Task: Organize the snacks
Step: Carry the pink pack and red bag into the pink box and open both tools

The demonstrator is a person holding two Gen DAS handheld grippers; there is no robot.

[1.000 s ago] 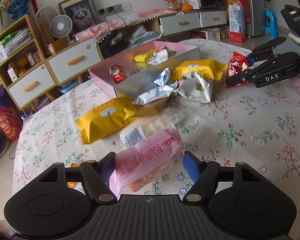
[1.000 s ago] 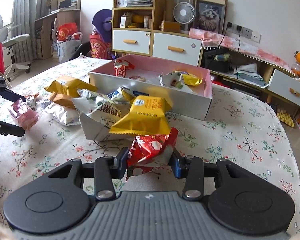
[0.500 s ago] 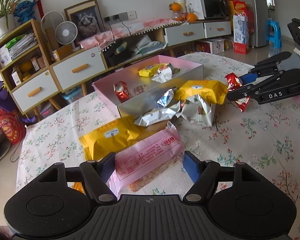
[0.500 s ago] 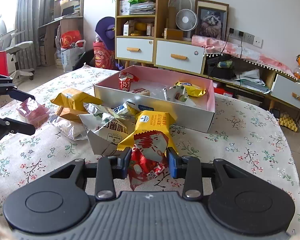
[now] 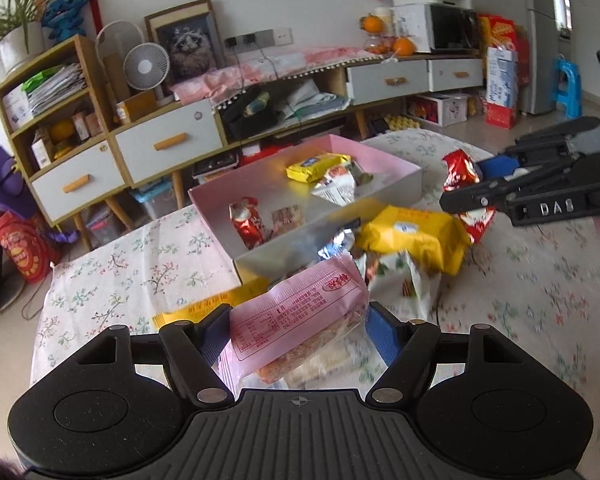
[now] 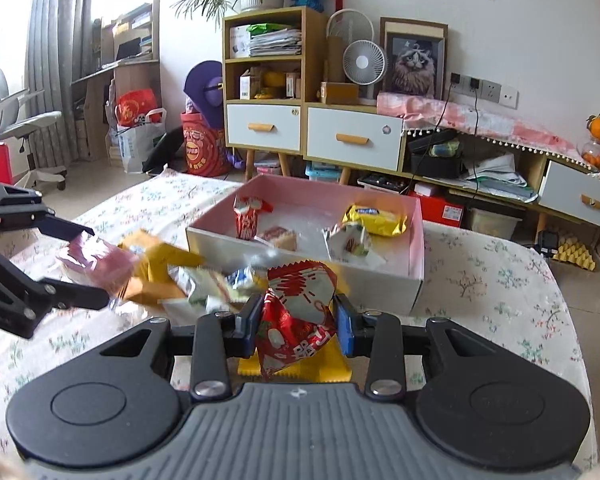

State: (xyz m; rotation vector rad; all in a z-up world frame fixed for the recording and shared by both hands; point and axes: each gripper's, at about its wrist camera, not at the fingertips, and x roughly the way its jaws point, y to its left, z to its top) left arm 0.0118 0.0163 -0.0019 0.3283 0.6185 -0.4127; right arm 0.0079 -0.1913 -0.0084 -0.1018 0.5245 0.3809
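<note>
My left gripper [image 5: 298,326] is shut on a pink snack packet [image 5: 296,320] and holds it in the air just short of the pink-lined box [image 5: 410,176]. My right gripper [image 6: 298,322] is shut on a red snack packet [image 6: 296,320], lifted near the box's [image 6: 300,262] front wall. The box holds a red packet [image 5: 246,222], a yellow packet [image 5: 318,166] and a silver one [image 5: 336,188]. The right gripper and its red packet [image 5: 462,184] show at the right of the left wrist view. The left gripper with the pink packet [image 6: 96,262] shows at the left of the right wrist view.
Loose packets lie on the floral tablecloth [image 5: 540,288] in front of the box: a yellow one [image 5: 412,238], a white one [image 5: 404,284] and a silver one [image 6: 204,284]. Drawers and shelves [image 5: 80,120] stand behind the table.
Both grippers have lifted their packets off the table and moved toward the box. The box now looks closer and lower in both views.
</note>
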